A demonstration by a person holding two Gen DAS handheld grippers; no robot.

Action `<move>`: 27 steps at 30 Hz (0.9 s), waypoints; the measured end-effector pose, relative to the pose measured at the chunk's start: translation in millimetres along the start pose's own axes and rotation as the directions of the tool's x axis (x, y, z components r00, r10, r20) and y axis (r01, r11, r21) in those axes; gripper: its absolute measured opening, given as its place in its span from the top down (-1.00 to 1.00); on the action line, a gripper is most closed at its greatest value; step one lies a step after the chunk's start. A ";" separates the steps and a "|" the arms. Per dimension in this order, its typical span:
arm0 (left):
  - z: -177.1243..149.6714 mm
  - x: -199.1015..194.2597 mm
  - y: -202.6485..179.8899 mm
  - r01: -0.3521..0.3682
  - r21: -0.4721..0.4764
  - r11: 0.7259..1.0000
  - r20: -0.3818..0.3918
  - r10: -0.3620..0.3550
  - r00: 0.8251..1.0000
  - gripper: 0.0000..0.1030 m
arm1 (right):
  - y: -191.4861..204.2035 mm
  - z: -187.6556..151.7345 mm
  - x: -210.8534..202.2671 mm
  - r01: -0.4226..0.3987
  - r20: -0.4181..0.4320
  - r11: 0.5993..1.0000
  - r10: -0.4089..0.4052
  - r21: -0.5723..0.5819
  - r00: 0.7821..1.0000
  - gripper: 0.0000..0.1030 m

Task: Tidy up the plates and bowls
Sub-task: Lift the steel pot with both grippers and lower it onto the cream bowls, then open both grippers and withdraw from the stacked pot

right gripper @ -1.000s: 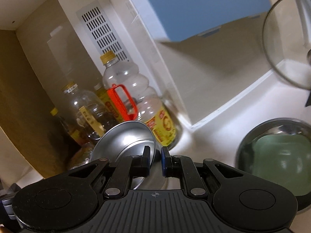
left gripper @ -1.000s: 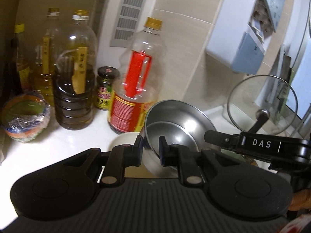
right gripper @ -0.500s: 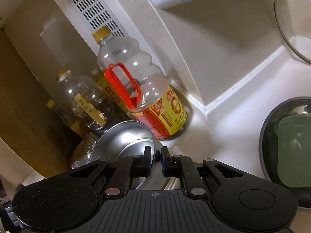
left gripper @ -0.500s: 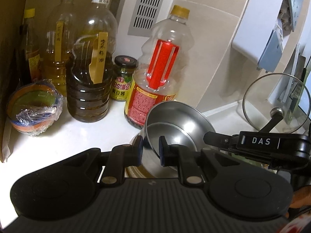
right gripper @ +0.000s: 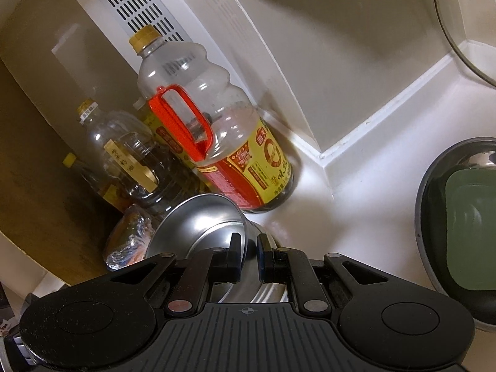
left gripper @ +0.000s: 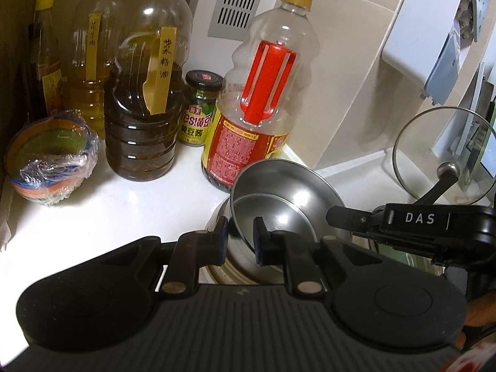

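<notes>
Left wrist view: the left claw (left gripper: 240, 237) is pinching the near rim of a steel bowl (left gripper: 288, 198), which is tilting, its opening facing the camera, over a stack of dishes (left gripper: 226, 266) on the white table (left gripper: 108, 210). Oil bottles (left gripper: 139, 102) are standing behind.

Right wrist view: the right claw (right gripper: 249, 255) is gripping the bowl's (right gripper: 201, 220) opposite rim, apparently; its opening is facing left. A tiled wall (right gripper: 356, 62) is rising behind.

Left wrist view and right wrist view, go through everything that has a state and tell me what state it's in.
Steel bowl: tilted, gripped at its rim by both grippers, over stacked dishes.
Left gripper: shut on it.
Right gripper: shut on it.
Red-handled bottle: upright, capped, nearly empty.
Sauce jar: lidded.
Wrapped bowls: film-covered.
</notes>
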State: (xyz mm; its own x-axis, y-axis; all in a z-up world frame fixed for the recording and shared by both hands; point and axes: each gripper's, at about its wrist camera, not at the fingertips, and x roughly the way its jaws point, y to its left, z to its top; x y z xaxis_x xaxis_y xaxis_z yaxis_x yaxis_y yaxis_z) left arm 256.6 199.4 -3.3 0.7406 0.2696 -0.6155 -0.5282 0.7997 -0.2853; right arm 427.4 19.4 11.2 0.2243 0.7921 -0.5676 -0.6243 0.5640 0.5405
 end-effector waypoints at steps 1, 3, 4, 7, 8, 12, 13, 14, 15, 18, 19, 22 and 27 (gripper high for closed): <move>-0.3 1.3 0.4 -0.001 0.000 1.000 -0.004 0.001 1.000 0.72 | 0.3 -0.1 1.4 0.001 -0.002 1.000 -0.001 0.000 1.000 0.78; -0.7 3.5 1.1 -0.002 -0.002 1.000 -0.012 0.002 1.000 0.72 | -0.7 0.1 4.5 0.004 -0.008 1.000 -0.004 0.002 1.000 0.78; -0.9 4.7 1.4 -0.004 -0.004 1.000 -0.014 0.004 1.000 0.72 | -1.5 -0.3 5.3 0.005 -0.011 1.000 -0.005 0.003 1.000 0.78; -1.4 7.1 2.5 -0.009 -0.009 1.000 -0.020 0.009 1.000 0.72 | -3.6 -1.0 8.8 0.006 -0.021 1.000 -0.006 0.009 1.000 0.77; -1.4 7.9 3.1 -0.012 -0.012 1.000 -0.023 0.012 1.000 0.72 | -3.7 -1.0 9.4 0.006 -0.023 1.000 -0.005 0.011 1.000 0.77; -1.0 7.7 5.0 -0.011 -0.022 1.000 -0.024 0.011 1.000 0.72 | -3.8 -0.3 10.6 -0.005 -0.021 1.000 0.005 0.013 1.000 0.77; -0.6 6.8 5.0 -0.010 -0.024 1.000 -0.021 0.010 1.000 0.72 | -4.0 0.0 10.3 -0.005 -0.018 1.000 0.006 0.015 1.000 0.77; -0.3 5.6 4.4 -0.013 -0.023 1.000 -0.015 0.012 1.000 0.71 | -3.9 0.3 9.8 -0.003 -0.012 1.000 0.003 0.013 1.000 0.77; -0.1 4.2 3.4 -0.014 -0.019 1.000 -0.008 0.013 1.000 0.71 | -3.8 0.6 9.1 -0.003 -0.007 1.000 0.003 0.007 1.000 0.77; 0.6 -0.8 0.6 -0.010 -0.010 1.000 0.008 0.010 1.000 0.71 | -5.8 0.5 7.0 -0.007 -0.002 1.000 0.007 0.012 1.000 0.77; 0.5 -2.3 -0.3 -0.013 -0.007 1.000 0.012 0.013 1.000 0.71 | -6.5 0.1 5.7 -0.010 -0.001 1.000 0.010 0.013 1.000 0.77; -1.0 -7.2 -3.5 -0.025 0.005 1.000 0.023 0.025 0.999 0.71 | -7.4 -2.6 0.0 -0.006 0.006 1.000 0.006 0.006 1.000 0.77; -7.1 -19.5 -8.5 -0.033 0.016 0.999 0.029 0.032 0.999 0.68 | -11.4 -10.8 -11.6 -0.006 0.012 1.000 0.005 0.003 1.000 0.74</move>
State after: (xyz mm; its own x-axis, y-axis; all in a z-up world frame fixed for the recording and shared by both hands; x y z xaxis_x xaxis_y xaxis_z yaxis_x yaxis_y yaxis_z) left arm 243.8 183.5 5.9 0.7350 0.3105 -0.6028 -0.5452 0.7992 -0.2531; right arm 423.8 1.3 4.9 0.2302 0.7981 -0.5569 -0.6232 0.5604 0.5455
